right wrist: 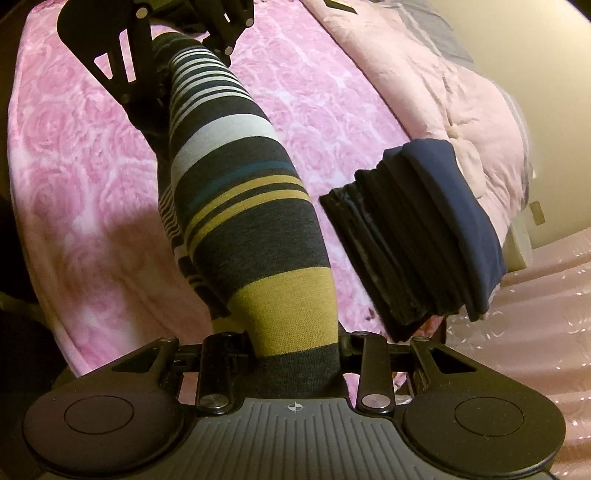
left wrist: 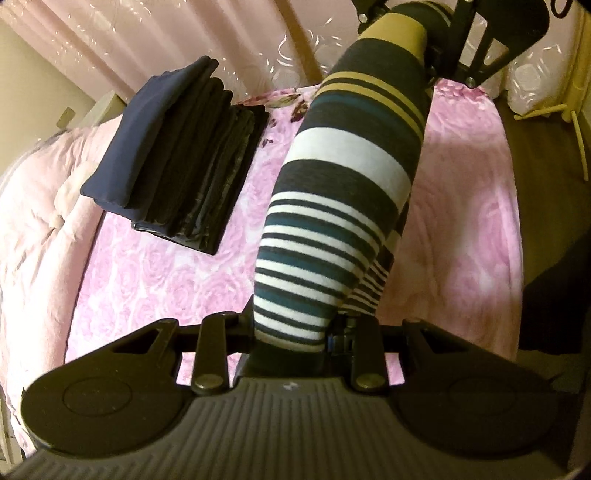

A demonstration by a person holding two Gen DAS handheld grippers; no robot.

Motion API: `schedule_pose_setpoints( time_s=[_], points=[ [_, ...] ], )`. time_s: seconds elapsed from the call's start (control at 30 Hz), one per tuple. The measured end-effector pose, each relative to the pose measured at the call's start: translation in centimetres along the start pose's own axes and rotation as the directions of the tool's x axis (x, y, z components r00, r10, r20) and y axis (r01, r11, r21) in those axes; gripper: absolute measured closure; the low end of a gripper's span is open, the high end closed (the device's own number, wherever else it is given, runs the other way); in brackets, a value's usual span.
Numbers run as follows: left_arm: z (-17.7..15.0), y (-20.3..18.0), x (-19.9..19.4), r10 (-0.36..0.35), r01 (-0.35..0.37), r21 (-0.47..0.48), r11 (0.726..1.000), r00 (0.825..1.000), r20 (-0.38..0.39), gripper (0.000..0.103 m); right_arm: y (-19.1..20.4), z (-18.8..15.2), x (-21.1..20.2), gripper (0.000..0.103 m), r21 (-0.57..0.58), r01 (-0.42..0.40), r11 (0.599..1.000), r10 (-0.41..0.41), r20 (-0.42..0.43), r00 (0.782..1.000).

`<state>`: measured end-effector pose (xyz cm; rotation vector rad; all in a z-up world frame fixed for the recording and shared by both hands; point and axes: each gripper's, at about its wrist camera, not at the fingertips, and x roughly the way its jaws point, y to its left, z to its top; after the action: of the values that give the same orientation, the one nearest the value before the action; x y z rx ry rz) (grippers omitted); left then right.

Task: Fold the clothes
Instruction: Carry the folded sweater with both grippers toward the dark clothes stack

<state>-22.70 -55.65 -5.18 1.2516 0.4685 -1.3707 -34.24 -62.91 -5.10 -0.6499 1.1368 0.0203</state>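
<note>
We hold a striped garment [left wrist: 332,206] stretched in the air between our two tools, above a bed covered by a pink rose-patterned blanket [left wrist: 155,280]. Our left tool [left wrist: 295,332] is clamped on the end with narrow white, teal and dark grey stripes, the cloth bunched right where the fingers meet. Our right tool [right wrist: 291,347] is clamped on the opposite end, where a broad mustard band meets a dark grey one. In the left wrist view the right tool shows at the top edge, gripping the mustard end; in the right wrist view the left tool shows at the top left, gripping the thin-striped end.

The garment [right wrist: 236,177] hangs as a narrow, doubled-over strip: a second layer of thin stripes peeks out below its lower edge. It runs taut from one tool to the other and does not touch the blanket [right wrist: 92,155] along the stretch we can see.

Beside it on the bed sits a stack of folded dark clothes [left wrist: 184,155], with a navy piece on top and black pieces under it. The stack [right wrist: 417,236] rests near a pale pink quilted comforter [right wrist: 424,74]. Behind the bed hangs a pink curtain [left wrist: 110,33] with a shiny pattern.
</note>
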Motion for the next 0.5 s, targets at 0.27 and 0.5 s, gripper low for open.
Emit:
schedule_pose_setpoints(
  time_s=[0.27,0.5],
  points=[
    [0.1,0.7,0.3,0.002,-0.002,0.017,1.000,1.000,0.010,0.075,-0.2,0.6,-0.3,0.069,0.031,0.002,1.000,-0.002,-0.013,1.000],
    [-0.7,1.4,-0.2,0.016,-0.017,0.026,1.000,0.999,0.029,0.075,-0.3,2.1,-0.4,0.069,0.023,0.019,1.000,-0.019,-0.017,1.000]
  ],
)
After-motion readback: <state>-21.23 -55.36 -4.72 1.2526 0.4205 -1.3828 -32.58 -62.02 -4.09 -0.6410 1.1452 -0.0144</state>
